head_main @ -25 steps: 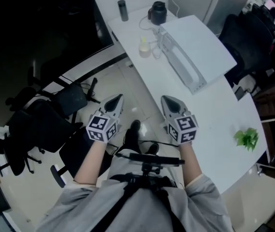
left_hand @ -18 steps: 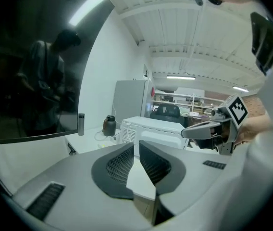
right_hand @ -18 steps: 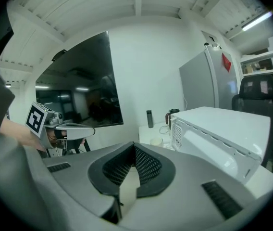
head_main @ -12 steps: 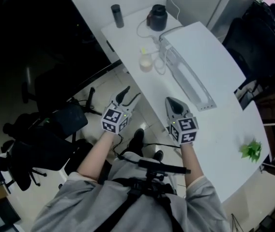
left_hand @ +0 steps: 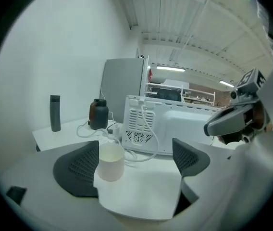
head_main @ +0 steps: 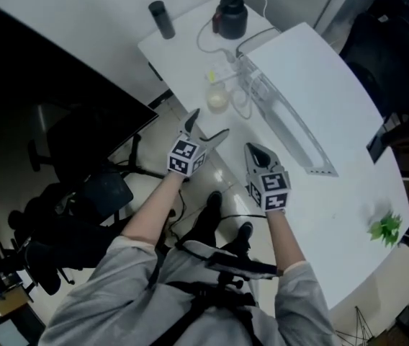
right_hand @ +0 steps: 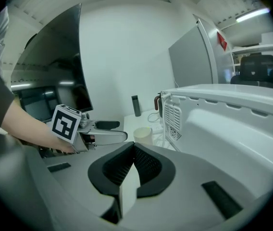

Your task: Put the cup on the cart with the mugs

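Nothing is done yet. The cup [head_main: 217, 99] stands untouched beside the microwave [head_main: 298, 71]. My left gripper [head_main: 210, 123] is near it, its jaws just spread wide. My right gripper [head_main: 256, 151] is clenched and empty. I see no cart.

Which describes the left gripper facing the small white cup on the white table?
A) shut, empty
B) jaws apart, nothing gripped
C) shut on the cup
B: on the left gripper the jaws have just been opening and stand apart, empty; the small white cup sits ahead, untouched.

shirt [head_main: 93, 294] grey, short-sleeved | harness [head_main: 206, 292] black | left tongs [head_main: 210, 122], right tongs [head_main: 252, 148]: marker cubes
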`<action>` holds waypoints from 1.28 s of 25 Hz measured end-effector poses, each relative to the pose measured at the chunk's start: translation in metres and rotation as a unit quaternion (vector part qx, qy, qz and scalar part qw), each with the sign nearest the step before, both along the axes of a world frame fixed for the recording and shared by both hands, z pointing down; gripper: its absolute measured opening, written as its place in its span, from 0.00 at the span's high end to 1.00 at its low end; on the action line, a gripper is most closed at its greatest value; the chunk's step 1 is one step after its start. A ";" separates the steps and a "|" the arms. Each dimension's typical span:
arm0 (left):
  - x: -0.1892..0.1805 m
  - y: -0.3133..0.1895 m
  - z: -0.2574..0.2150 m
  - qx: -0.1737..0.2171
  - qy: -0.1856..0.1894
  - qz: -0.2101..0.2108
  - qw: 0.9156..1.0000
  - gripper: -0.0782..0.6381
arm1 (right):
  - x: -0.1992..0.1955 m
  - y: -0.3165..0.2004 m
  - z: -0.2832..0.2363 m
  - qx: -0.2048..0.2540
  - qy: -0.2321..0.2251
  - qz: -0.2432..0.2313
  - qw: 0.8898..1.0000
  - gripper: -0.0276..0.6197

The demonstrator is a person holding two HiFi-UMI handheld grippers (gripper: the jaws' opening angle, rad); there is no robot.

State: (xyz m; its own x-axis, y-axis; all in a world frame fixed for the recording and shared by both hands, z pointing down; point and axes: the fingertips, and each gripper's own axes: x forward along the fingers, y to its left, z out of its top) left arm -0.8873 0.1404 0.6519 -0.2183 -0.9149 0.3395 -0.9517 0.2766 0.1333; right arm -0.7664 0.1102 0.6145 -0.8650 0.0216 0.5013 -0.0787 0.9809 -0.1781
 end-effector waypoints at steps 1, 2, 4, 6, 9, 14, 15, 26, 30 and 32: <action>-0.007 -0.005 0.008 -0.007 -0.002 -0.001 1.000 0.23 | -0.003 -0.002 0.006 -0.001 0.004 0.000 1.000 0.95; -0.014 -0.009 0.015 -0.013 -0.003 -0.002 1.000 0.22 | -0.005 -0.004 0.011 -0.001 0.008 0.000 1.000 0.95; -0.026 -0.019 0.029 -0.019 0.000 -0.003 1.000 0.19 | -0.008 -0.009 0.019 -0.001 0.014 0.004 1.000 0.95; -0.035 -0.029 0.039 -0.021 0.004 0.001 1.000 0.16 | -0.011 -0.016 0.027 -0.001 0.019 0.012 1.000 0.95; -0.048 -0.042 0.057 -0.030 0.001 -0.003 1.000 0.12 | -0.016 -0.025 0.040 -0.004 0.024 0.026 0.999 0.95; -0.066 -0.054 0.089 -0.042 0.005 -0.009 0.999 0.08 | -0.020 -0.029 0.055 -0.014 0.027 0.036 0.999 0.95; -0.069 -0.055 0.096 -0.044 0.006 -0.007 0.999 0.08 | -0.020 -0.029 0.057 -0.015 0.028 0.037 0.999 0.95; -0.080 -0.077 0.109 -0.049 0.003 0.019 0.999 0.09 | -0.013 -0.030 0.075 -0.031 0.039 0.054 0.997 0.95; -0.087 -0.074 0.109 -0.062 -0.019 0.009 0.998 0.30 | -0.010 -0.031 0.075 -0.030 0.043 0.058 0.997 0.95; -0.087 -0.074 0.109 -0.065 -0.026 0.009 0.998 0.30 | -0.008 -0.032 0.073 -0.030 0.044 0.060 0.997 0.95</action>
